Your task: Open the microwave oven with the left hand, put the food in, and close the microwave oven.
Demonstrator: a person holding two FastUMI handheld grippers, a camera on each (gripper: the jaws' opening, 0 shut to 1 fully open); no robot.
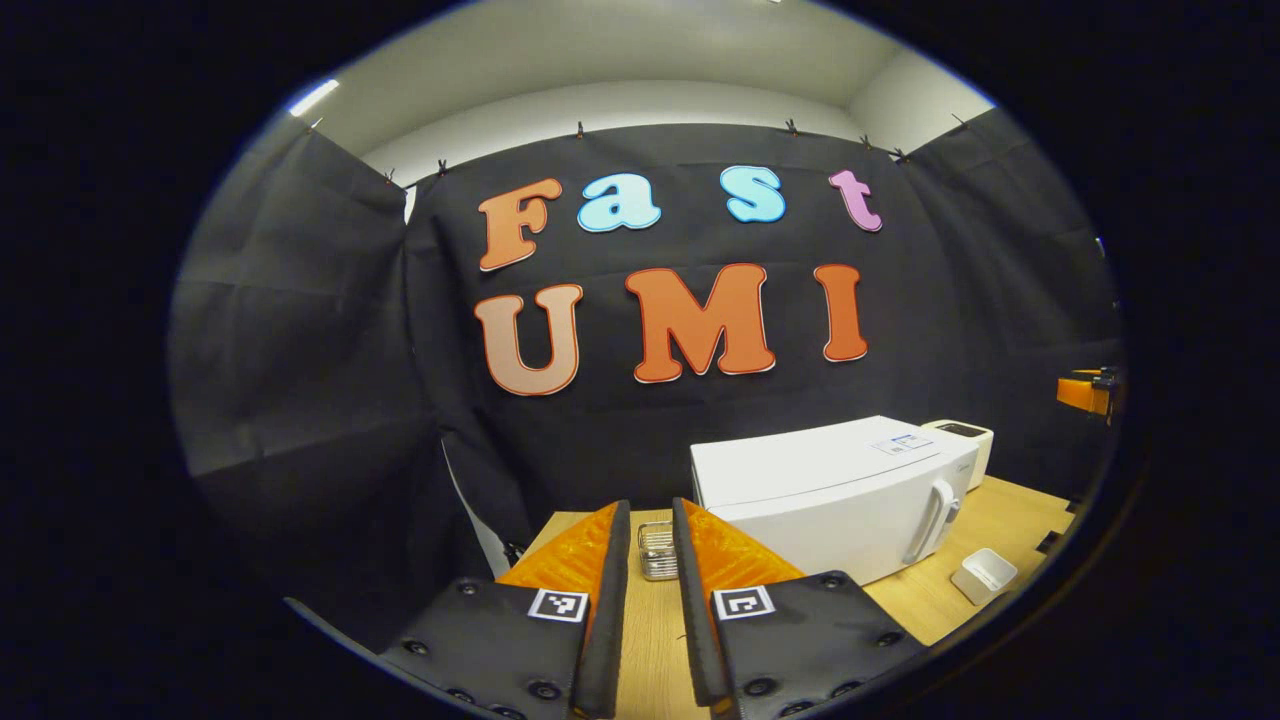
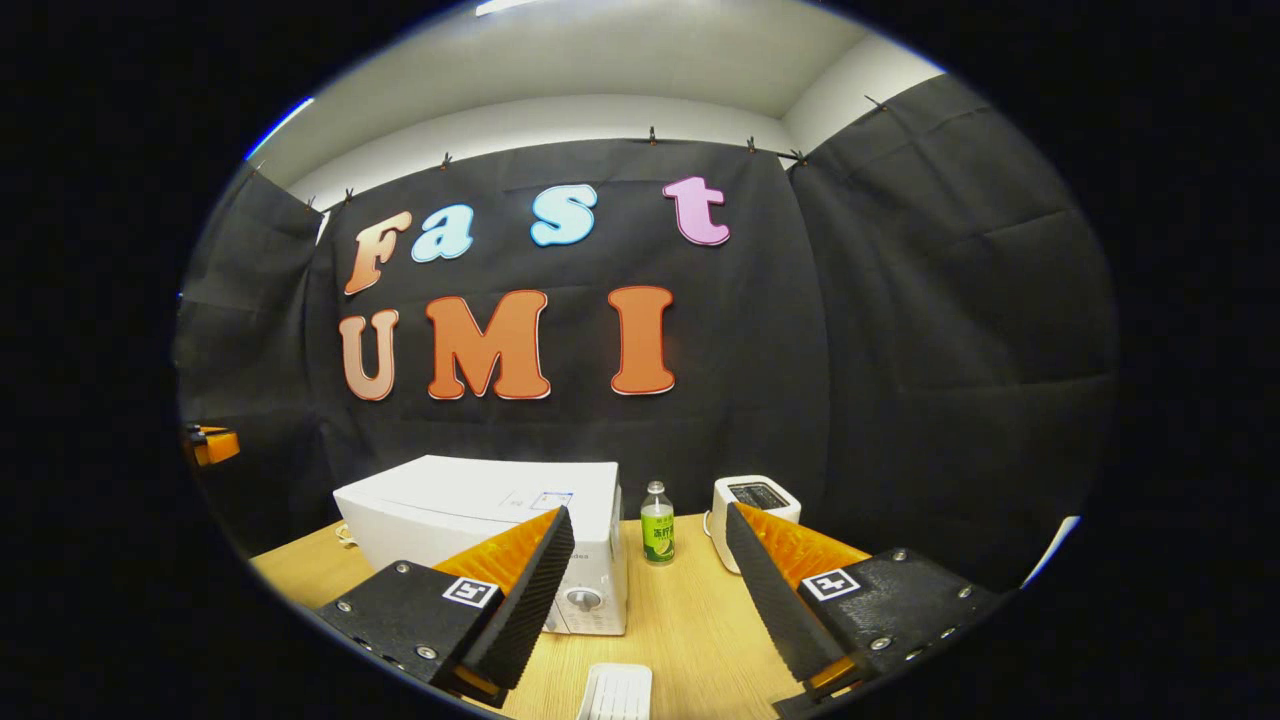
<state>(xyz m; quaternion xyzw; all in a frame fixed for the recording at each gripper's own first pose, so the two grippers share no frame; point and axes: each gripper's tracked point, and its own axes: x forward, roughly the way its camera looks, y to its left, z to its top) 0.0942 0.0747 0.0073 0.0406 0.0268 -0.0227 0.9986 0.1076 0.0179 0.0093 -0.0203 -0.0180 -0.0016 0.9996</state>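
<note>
A wooden table [image 2: 690,620] spans the lower part of the right gripper view. At its centre stands a green-labelled bottle [image 2: 657,523], upright, with a white toaster [image 2: 752,515] just to its right. In the left gripper view, a small wire basket [image 1: 657,550] sits at lower centre.

microwave [image 2: 500,520] on table [image 2: 690,620], bottle [image 2: 657,524] between it and toaster [image 2: 752,505]
</note>
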